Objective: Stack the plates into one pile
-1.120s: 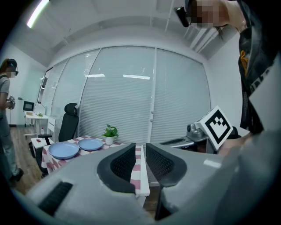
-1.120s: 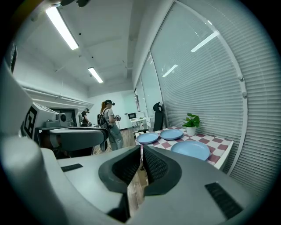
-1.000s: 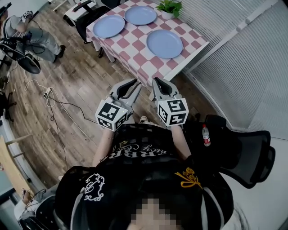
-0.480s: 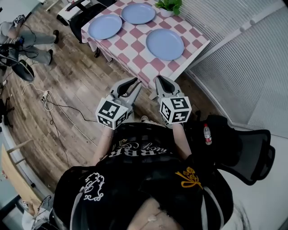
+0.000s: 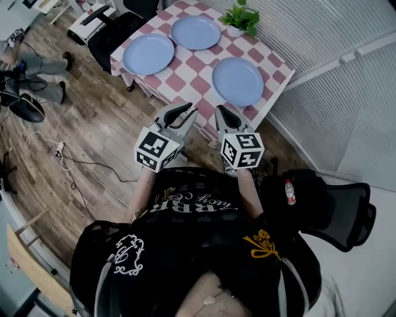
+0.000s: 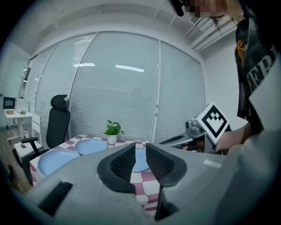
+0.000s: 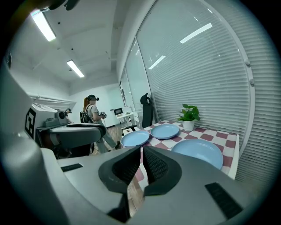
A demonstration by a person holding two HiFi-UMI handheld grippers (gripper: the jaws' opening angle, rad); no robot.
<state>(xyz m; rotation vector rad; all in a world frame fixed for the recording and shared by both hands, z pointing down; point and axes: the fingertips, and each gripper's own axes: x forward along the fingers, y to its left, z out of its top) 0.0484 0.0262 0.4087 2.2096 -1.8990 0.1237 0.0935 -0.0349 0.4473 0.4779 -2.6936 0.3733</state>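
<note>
**Head view.** The left tongs (image 5: 184,109) and the right tongs (image 5: 223,112) are held side by side in the air, at the near edge of the bench (image 5: 185,69). The bench has a red-and-white checked cloth on it. Both tongs are closed and hold nothing. Three round light-blue plates lie flat on the bench, and none of them touches another. They are the left plate (image 5: 148,54), the far plate (image 5: 195,32) and the near plate (image 5: 238,81). A small green plant in a white pot (image 5: 240,18) stands at the far edge, close to the far plate.

**Left gripper view.** The left tongs (image 6: 140,144) are shut, with nothing between the two dark pads. They point at the bench (image 6: 147,179). The left plate (image 6: 55,159) and the far plate (image 6: 90,146) show to the left of the tongs. A bit of the near plate (image 6: 138,161) shows behind the tips. The plant (image 6: 113,130) stands behind the far plate.

**Right gripper view.** The right tongs (image 7: 142,147) are shut too and grip nothing. The near plate (image 7: 197,151) lies to the right of the tips. The left plate (image 7: 135,138) and the far plate (image 7: 164,131) lie farther back. The plant (image 7: 189,116) is by the window blinds. A person (image 7: 92,115) stands far off in the room.
</note>
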